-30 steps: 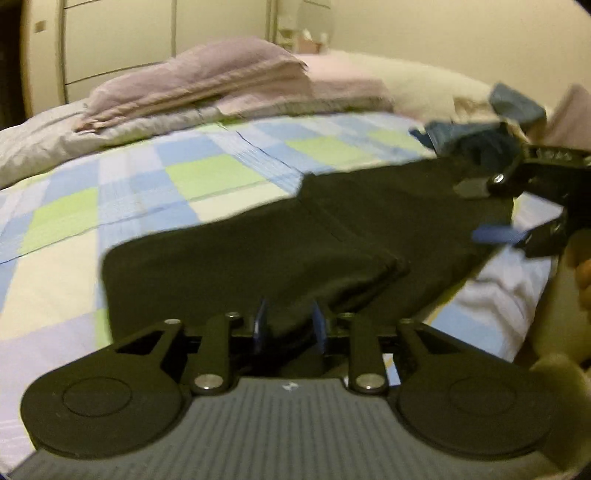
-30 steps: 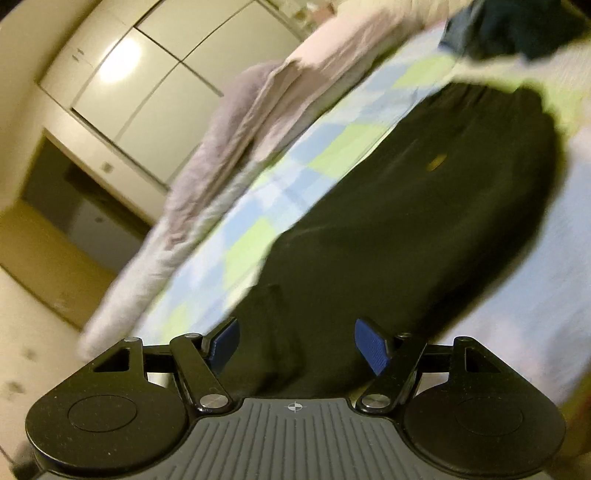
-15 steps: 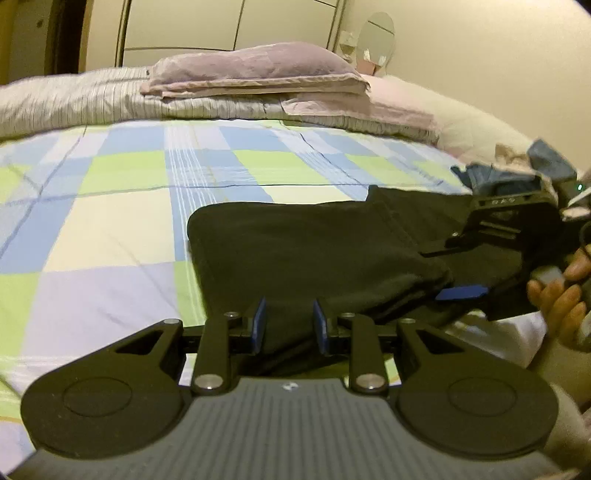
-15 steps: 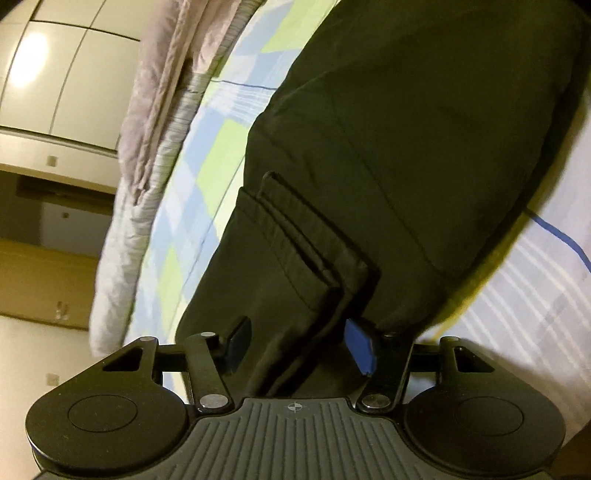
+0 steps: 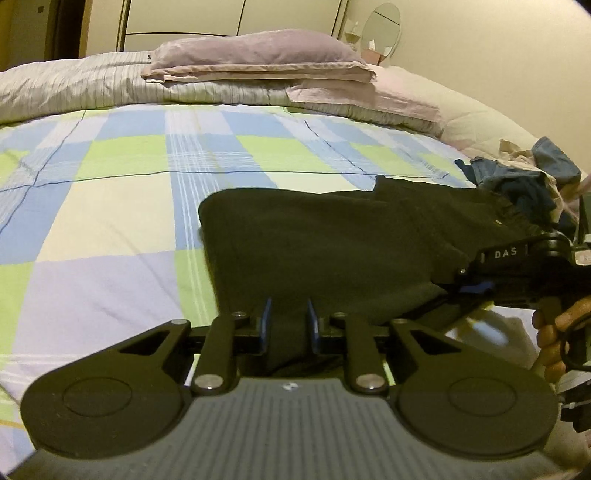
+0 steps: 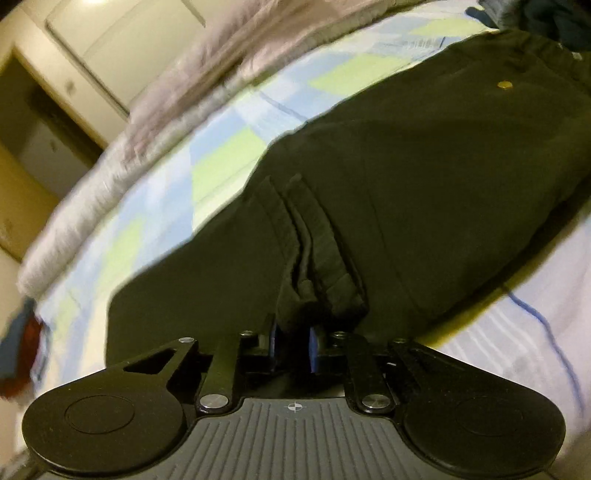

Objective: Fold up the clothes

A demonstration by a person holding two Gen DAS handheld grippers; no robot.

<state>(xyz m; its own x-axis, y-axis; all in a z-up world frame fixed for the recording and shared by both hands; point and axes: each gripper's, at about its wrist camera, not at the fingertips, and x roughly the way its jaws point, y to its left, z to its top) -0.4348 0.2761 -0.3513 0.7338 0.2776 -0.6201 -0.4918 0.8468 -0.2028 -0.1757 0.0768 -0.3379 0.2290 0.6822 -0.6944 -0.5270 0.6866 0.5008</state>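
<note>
Both tools closing on the near edge of the black trousers (image 5: 332,251) lying ahead on the bed (image 5: 110,206) — left tool (image 5: 287,325) pinching fabric, right tool (image 6: 293,341) clamping the hems; next, probably lifting both together to fold over.

One pair of black trousers (image 5: 332,240), one bed (image 5: 110,192), two hand-held grippers, one heap of clothes (image 5: 524,181), one round mirror (image 5: 382,31).

Dim yellowish indoor light, fisheye bending at edges, right wrist view motion-blurred (left sharper)
</note>
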